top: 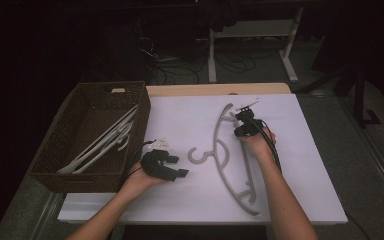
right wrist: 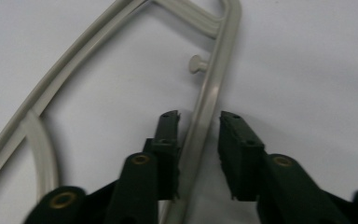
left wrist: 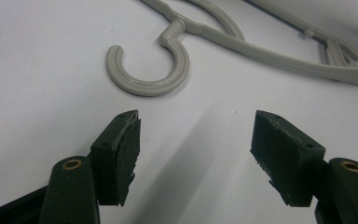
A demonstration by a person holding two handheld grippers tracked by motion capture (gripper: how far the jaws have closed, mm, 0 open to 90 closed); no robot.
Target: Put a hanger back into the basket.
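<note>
Step judged: pickup of hanger (top: 228, 156), flat on table (top: 305, 165) mid-right. Right gripper (right wrist: 199, 116) straddled its bar – jaws apart, not yet pinching. Left gripper (left wrist: 196, 128) open, empty, near hook (left wrist: 145, 70). Next: close, lift toward basket (top: 87, 100).

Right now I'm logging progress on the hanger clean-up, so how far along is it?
Done: several pale hangers already lie in the brown basket. In hand: the right gripper straddles the bar of the grey hanger on the white table; its pads don't look clamped yet. The left gripper waits open near the hook. Left: lift that hanger into the basket.
</note>
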